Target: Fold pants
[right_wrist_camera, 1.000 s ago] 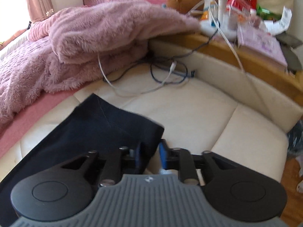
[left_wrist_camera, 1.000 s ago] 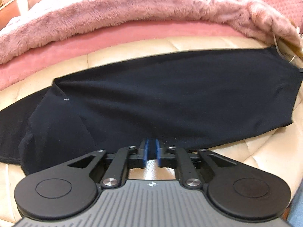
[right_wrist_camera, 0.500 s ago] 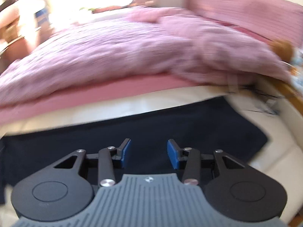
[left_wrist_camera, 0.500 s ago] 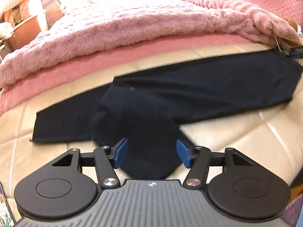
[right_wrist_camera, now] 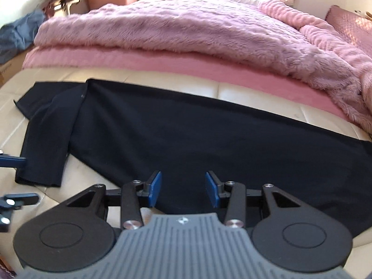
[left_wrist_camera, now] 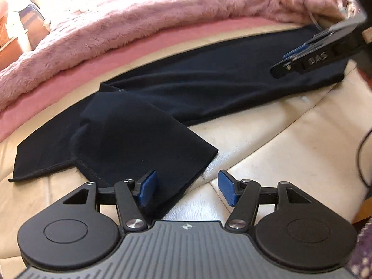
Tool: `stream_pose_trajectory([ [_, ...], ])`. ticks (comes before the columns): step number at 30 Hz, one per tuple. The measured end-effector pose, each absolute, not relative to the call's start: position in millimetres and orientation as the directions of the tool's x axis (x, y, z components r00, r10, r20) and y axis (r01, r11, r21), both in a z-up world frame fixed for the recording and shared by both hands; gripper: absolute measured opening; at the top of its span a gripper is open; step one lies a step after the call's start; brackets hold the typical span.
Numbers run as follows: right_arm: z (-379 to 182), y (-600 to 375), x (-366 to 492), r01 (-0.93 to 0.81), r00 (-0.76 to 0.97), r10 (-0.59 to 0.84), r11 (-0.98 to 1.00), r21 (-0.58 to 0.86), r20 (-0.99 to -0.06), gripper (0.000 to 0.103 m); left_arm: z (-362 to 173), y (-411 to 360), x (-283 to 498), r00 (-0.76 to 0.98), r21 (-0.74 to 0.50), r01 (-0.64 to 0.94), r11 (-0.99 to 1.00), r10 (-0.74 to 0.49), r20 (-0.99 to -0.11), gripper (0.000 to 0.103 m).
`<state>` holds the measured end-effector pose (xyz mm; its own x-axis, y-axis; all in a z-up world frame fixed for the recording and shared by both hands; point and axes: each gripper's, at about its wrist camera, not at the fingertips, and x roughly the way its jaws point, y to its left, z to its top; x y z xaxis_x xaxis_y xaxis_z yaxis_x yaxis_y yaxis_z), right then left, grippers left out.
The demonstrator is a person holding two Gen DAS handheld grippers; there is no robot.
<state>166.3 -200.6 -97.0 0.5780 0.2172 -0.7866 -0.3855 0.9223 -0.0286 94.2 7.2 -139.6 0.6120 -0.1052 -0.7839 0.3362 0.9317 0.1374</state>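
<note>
My left hand-held gripper [left_wrist_camera: 186, 187] stood spread wide just above the cushion [left_wrist_camera: 267, 144], and it pinched nothing. One corner of the pants [left_wrist_camera: 197, 88] lay loosely between its blue pads [left_wrist_camera: 146, 187], but the pads did not press on it. My right hand-held gripper [right_wrist_camera: 182, 189] was spread too, hanging over the near edge of the black cloth with nothing pinched.

I judged the folding was only begun. The pants lay long across the cream cushion, seemingly with one leg laid on the other, and at the left end a piece [left_wrist_camera: 130, 139] was turned over crooked, so its hem pointed toward me. The cross folds were still to do, and that crooked piece probably had to be made straight first.

Behind the pants ran a pink sheet [right_wrist_camera: 162, 62], and farther away a furry pink blanket [right_wrist_camera: 186, 30] was heaped. At the right end the blanket came close to the cloth, so it could catch there. A dark cable [left_wrist_camera: 361, 153] hung at the right edge, and a blue cloth [right_wrist_camera: 14, 37] lay far at the left.
</note>
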Motion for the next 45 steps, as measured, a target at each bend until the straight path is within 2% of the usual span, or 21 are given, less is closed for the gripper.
stream_pose_trajectory([
  [1,-99.3,-199.3,169.7,-0.386,0.577,0.212,0.922,-0.035,-0.789,0.039,-140.3,7.5,97.4,0.617,0.131,0.317,0.939,-0.099,-0.781,0.069],
  [3,-101.2,-198.7,169.9,-0.391,0.577,0.212,0.92,-0.039,-0.789,0.039,-140.6,10.8,102.4,0.605,0.096,0.306,0.947,-0.116,-0.788,0.057],
  [5,-100.5,-199.0,171.8,-0.399,0.576,0.212,0.916,-0.045,-0.789,0.039,-139.1,15.4,104.3,0.607,0.078,0.294,0.953,-0.123,-0.785,0.02],
  [7,-101.3,-199.7,174.2,-0.4,0.574,0.206,0.915,-0.052,-0.793,0.039,-134.7,20.1,104.9,0.617,0.088,0.281,0.956,-0.11,-0.779,0.003],
  [16,-101.7,-197.3,183.0,-0.402,0.593,0.186,0.911,-0.088,-0.784,0.039,-71.5,72.5,114.6,0.727,0.006,0.095,0.995,-0.065,-0.683,0.002],
  [24,-98.8,-192.3,197.8,-0.405,0.613,0.155,0.904,-0.139,-0.775,0.039,-22.6,161.2,157.0,0.746,-0.079,-0.06,0.995,-0.008,-0.666,0.002],
  [30,-101.2,-197.5,212.4,-0.364,0.62,0.125,0.92,-0.142,-0.775,0.039,-29.3,233.2,202.9,0.685,-0.149,-0.139,0.979,-0.014,-0.728,0.002],
  [34,-103.6,-200.0,219.5,-0.35,0.62,0.116,0.926,-0.141,-0.776,0.039,-49.3,276.7,228.9,0.623,-0.16,-0.221,0.962,0.013,-0.782,0.002],
  [39,-107.3,-200.8,226.0,-0.342,0.611,0.103,0.928,-0.145,-0.785,0.039,-78.8,306.6,250.0,0.538,-0.175,-0.255,0.951,-0.011,-0.843,0.003],
  [45,-108.1,-202.9,227.8,-0.337,0.611,0.09,0.928,-0.156,-0.786,0.039,-91.8,315.3,242.7,0.484,-0.102,-0.315,0.943,0.068,-0.872,0.014],
])
